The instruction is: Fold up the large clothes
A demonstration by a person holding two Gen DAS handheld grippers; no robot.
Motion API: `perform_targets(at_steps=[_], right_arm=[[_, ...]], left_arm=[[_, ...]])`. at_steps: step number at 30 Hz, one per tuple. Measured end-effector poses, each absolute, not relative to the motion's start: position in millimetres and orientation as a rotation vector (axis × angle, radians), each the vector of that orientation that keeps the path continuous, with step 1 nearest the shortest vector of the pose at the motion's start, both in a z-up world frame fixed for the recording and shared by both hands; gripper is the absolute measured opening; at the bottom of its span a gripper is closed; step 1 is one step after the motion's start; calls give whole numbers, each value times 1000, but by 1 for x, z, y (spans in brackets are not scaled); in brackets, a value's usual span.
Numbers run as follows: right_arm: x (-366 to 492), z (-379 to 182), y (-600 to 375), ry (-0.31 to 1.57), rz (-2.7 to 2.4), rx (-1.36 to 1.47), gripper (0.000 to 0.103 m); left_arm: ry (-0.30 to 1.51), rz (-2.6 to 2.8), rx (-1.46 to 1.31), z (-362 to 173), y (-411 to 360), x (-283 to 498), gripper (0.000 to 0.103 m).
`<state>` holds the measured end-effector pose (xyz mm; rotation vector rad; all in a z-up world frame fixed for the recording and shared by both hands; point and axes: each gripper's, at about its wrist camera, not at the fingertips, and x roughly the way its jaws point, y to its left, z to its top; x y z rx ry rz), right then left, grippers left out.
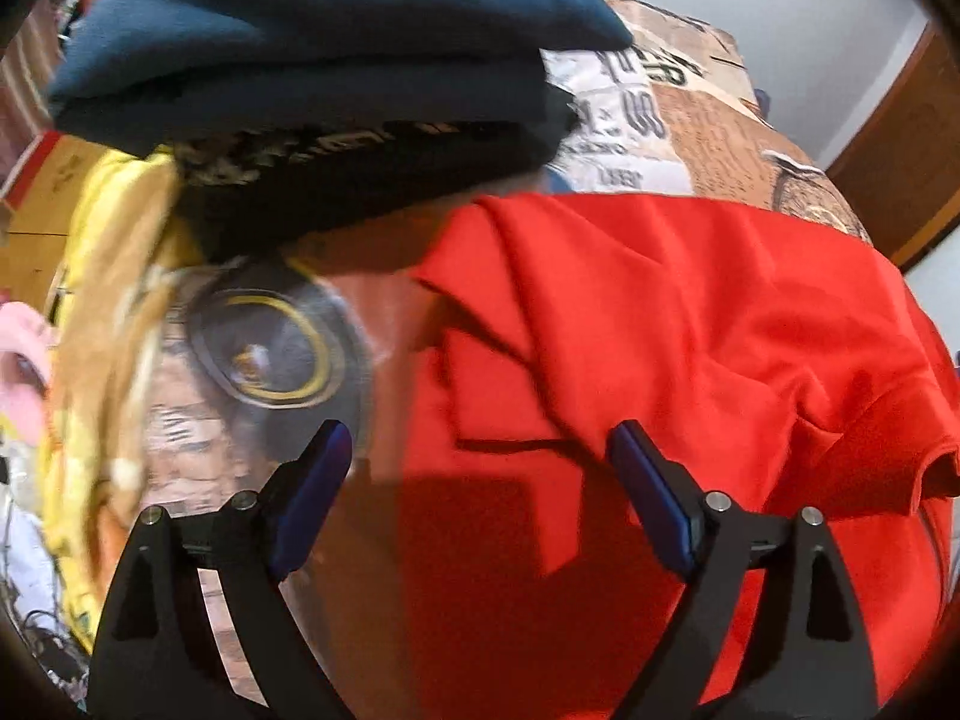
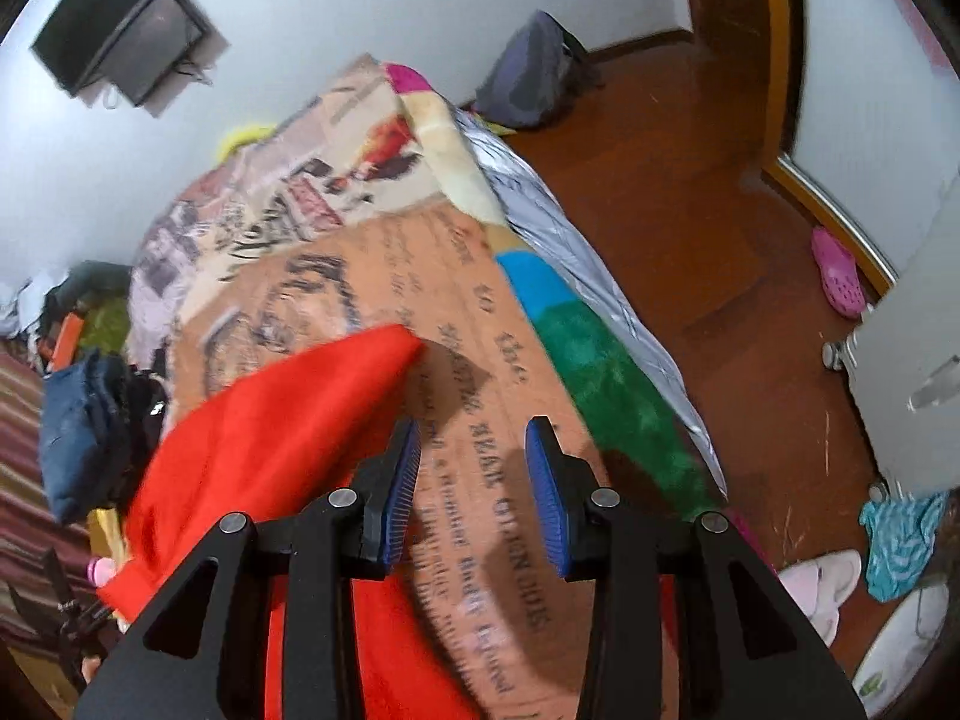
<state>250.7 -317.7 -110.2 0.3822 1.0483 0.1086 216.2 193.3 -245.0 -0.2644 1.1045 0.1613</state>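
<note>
The left gripper (image 1: 480,480) hangs over the red garment (image 1: 690,324) with its jaws spread wide and nothing between them; the right gripper (image 2: 473,492) also has its jaws apart and empty, over the printed bedspread (image 2: 480,312) just beside the garment's edge. The red garment (image 2: 270,420) lies rumpled on the bed, creased in loose folds, one pointed corner reaching toward the middle of the bedspread. Beyond the garment, at its far side, sits a stack of dark blue folded clothes (image 1: 312,42), with a yellow patterned cloth (image 1: 102,324) hanging below the stack. Past the bed, away from the garment, a grey backpack (image 2: 534,72) leans against the wall and a pink clog (image 2: 837,270) lies on the wooden floor (image 2: 690,210)
</note>
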Motion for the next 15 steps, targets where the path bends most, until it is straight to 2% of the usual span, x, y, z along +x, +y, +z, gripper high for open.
perform_targets(at_steps=[2, 4, 7, 15], right_arm=[[250, -101, -306, 1030, 133, 358, 45], [249, -94, -290, 1008, 160, 329, 59], [249, -92, -267, 994, 213, 297, 70], [267, -142, -243, 1127, 255, 353, 70]], left_arm=[[1082, 181, -275, -239, 201, 211, 88], [1048, 189, -325, -233, 211, 207, 88], [1009, 168, -447, -232, 224, 207, 88], [1030, 74, -761, -276, 245, 235, 88]])
